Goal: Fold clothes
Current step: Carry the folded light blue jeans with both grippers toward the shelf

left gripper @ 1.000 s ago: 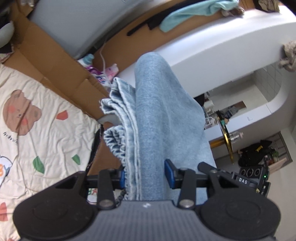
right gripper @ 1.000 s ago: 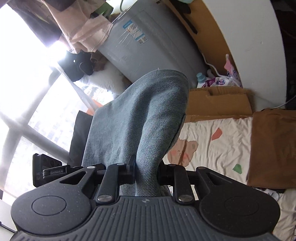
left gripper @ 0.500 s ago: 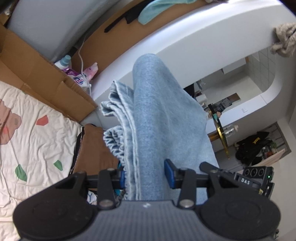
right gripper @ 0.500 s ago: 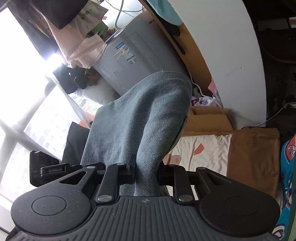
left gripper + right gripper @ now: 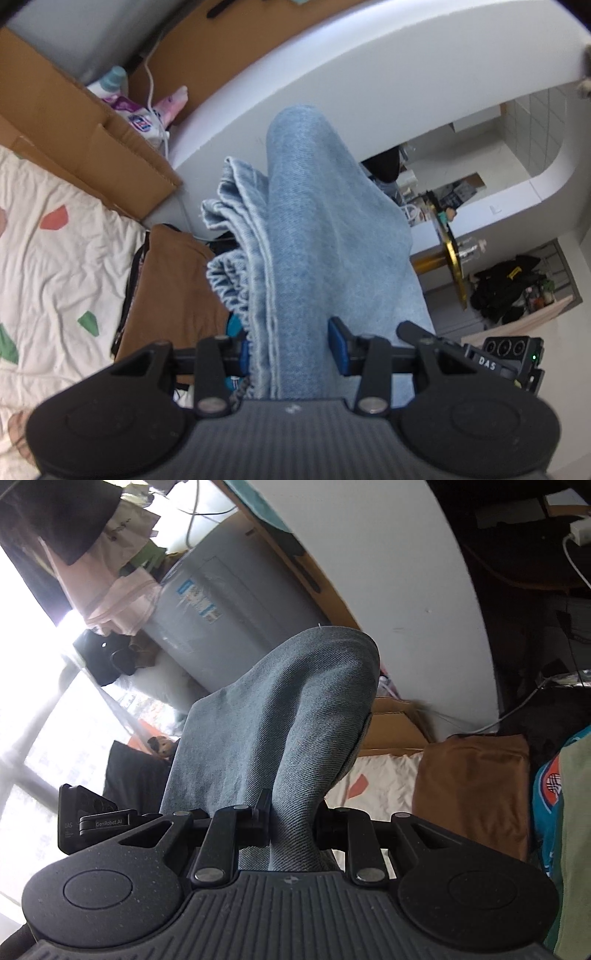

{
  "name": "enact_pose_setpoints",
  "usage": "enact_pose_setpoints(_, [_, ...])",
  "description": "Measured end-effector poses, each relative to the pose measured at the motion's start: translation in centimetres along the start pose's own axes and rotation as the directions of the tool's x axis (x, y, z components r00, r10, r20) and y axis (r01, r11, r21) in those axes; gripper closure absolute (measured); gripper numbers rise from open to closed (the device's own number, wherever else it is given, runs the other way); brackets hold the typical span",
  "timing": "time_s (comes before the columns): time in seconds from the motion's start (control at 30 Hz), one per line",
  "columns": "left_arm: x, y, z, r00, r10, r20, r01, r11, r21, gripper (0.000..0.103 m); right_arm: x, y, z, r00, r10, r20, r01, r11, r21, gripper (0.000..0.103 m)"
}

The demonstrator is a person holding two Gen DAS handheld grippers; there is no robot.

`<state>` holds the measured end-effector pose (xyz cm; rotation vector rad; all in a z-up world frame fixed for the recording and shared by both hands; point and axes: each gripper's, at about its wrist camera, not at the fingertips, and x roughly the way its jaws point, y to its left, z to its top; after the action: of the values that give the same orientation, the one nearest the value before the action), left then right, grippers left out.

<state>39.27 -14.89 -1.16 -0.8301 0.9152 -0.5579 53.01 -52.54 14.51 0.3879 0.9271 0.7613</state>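
Both grippers have swung sideways: the brown garment (image 5: 173,288) beside the bed (image 5: 62,266) now lies nearer. The left gripper (image 5: 291,350) and the right gripper (image 5: 291,821) stay clamped on the jeans (image 5: 314,221), lifted above the bed, probably carried to the pile.

Left claw (image 5: 291,350), right claw (image 5: 291,821) clamped

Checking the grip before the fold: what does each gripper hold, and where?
Both hold the jeans: left gripper on a bunched hem edge, right gripper on a thick fold.
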Motion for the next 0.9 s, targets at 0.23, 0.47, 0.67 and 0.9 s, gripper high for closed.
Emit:
enact_pose_setpoints(0.23, [6.1,3.0,0.9,0.999,-0.045,-0.021,0.046,0.997,0.054,0.059,2.4,-4.6,-0.2,0.996,-0.075,0.037,0.075,0.997,0.007,0.082])
enact_pose_setpoints(0.47, [11.1,6.2,1.9,0.996,-0.066,-0.058,0.069,0.997,0.043,0.060,5.2,-8.9,-0.8,0.991,-0.126,0.054,0.125,0.992,0.023,0.082])
enact_pose_setpoints(0.67, [14.7,9.3,2.7,0.994,-0.094,-0.047,0.095,0.995,0.023,0.060,8.4,-12.6,0.1,0.988,-0.145,0.059,0.145,0.989,0.006,0.082])
enact_pose_setpoints(0.9, [19.7,14.4,2.6,0.994,-0.098,-0.050,0.097,0.995,-0.032,0.060,13.6,-16.8,0.1,0.976,-0.214,0.035,0.214,0.977,0.003,0.082])
